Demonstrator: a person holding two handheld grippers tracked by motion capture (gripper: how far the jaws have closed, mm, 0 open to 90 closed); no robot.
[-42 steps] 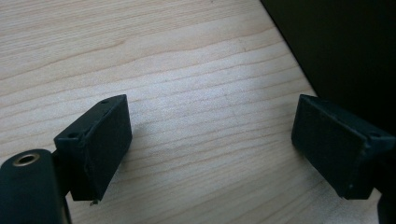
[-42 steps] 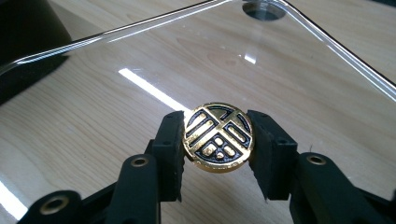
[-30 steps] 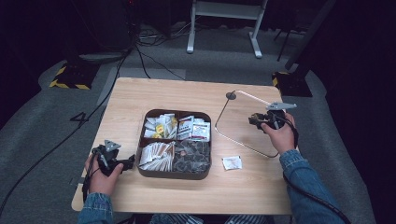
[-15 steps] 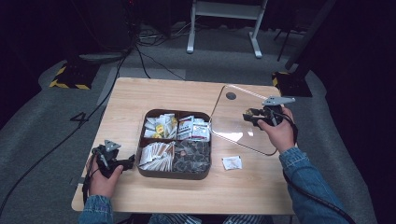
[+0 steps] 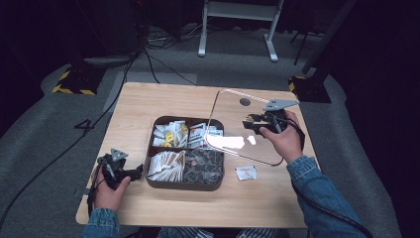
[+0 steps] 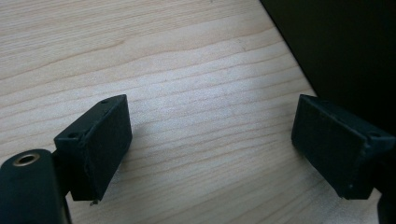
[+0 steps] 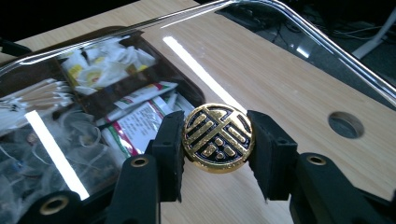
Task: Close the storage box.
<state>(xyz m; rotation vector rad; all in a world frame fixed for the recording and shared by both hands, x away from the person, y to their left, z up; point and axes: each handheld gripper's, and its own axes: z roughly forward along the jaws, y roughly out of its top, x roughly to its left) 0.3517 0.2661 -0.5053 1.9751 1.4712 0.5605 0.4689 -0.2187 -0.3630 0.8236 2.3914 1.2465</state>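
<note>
A dark brown compartment box [image 5: 184, 186] sits mid-table, holding several sachets and tea bags. My right gripper [image 5: 250, 123] is shut on the round gold knob [image 7: 218, 138] of a clear lid [image 5: 233, 144]. The lid hangs tilted, with its left edge over the box's right compartments. Through the lid [image 7: 280, 60] I see the box's contents and its rim [image 7: 184, 77]. My left gripper [image 5: 131, 173] rests on the table just left of the box. It stands open [image 6: 210, 144] with bare wood between its jaws, and the box's dark wall [image 6: 345, 46] is close ahead.
A single white sachet [image 5: 246, 172] lies on the table right of the box, below the lid. A round cable hole [image 5: 244, 101] is in the table's far right part, also seen as the hole [image 7: 345, 124] past the knob. The floor around holds cables.
The right gripper has carried the lid leftward and tilted it, so it now overlaps the box's right side. The left gripper has stayed put.
</note>
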